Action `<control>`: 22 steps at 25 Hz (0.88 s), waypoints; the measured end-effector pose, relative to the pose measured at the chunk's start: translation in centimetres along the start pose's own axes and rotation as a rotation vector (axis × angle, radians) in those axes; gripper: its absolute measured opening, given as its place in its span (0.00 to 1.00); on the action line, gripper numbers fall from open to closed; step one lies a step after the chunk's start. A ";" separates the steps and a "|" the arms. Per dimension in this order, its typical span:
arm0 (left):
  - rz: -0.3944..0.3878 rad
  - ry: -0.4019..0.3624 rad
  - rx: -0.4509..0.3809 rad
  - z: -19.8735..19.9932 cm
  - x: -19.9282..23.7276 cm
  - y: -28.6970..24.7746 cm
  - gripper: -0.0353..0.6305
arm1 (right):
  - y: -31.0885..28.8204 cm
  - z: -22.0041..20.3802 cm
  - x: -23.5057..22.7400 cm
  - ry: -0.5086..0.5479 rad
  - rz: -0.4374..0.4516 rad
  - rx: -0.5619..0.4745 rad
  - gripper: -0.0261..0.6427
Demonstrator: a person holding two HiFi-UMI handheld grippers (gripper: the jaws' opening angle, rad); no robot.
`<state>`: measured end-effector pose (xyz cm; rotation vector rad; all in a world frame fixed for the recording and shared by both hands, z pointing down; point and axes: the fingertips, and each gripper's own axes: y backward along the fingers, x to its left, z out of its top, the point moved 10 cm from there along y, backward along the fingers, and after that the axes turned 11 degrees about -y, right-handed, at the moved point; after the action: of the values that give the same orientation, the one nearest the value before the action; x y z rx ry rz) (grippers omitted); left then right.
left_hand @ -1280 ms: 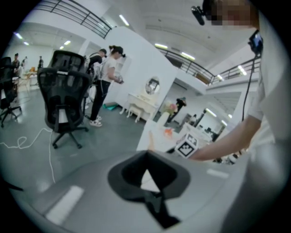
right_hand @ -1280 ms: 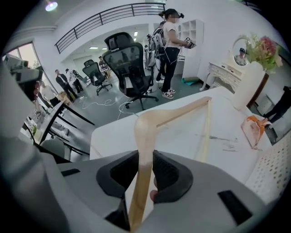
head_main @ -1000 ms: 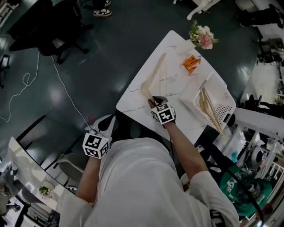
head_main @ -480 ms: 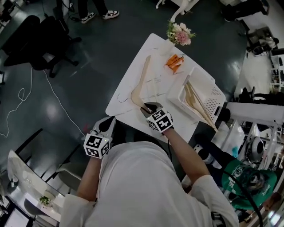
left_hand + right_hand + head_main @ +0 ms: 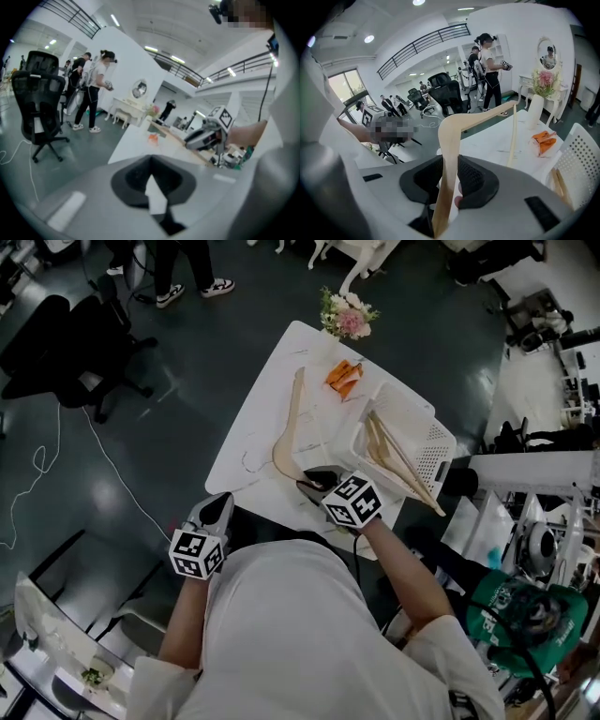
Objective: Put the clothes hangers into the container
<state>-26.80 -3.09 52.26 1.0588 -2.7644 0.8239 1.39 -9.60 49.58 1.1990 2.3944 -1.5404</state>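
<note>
A pale wooden hanger (image 5: 289, 423) stretches over the white table (image 5: 246, 442), with its near end lifted. My right gripper (image 5: 321, 486) is shut on that end. In the right gripper view the hanger (image 5: 480, 117) rises out from between the black pads (image 5: 472, 180). The white perforated container (image 5: 433, 442) stands at the table's right, with several wooden hangers (image 5: 394, 454) lying in it. My left gripper (image 5: 214, 514) hangs off the table's near left corner, jaws together and holding nothing; in its own view, the left gripper (image 5: 150, 161) looks across at the right gripper (image 5: 204, 138).
A vase of pink flowers (image 5: 347, 317) stands at the table's far corner, with an orange packet (image 5: 341, 377) beside it. An office chair (image 5: 56, 352) and cables are on the dark floor to the left. People stand beyond the table (image 5: 490, 70).
My right gripper has risen with the hanger's end in it, and the hanger has come up off the table. The left gripper has shifted slightly.
</note>
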 end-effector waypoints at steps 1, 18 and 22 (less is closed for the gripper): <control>-0.003 -0.004 0.000 0.1 -0.2 -0.1 0.05 | 0.7 -0.1 -0.1 0.004 0.002 0.006 0.18; -0.060 -0.063 0.019 1.4 -4.4 -3.4 0.05 | 13.3 -3.7 -7.1 -0.070 0.058 0.049 0.18; -0.066 -0.064 0.026 1.3 -5.4 -4.1 0.05 | 15.2 -4.5 -9.0 -0.085 0.075 0.063 0.18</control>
<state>-19.94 -3.03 51.67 1.1939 -2.7605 0.8341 18.77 -8.11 44.28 1.1946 2.2384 -1.6215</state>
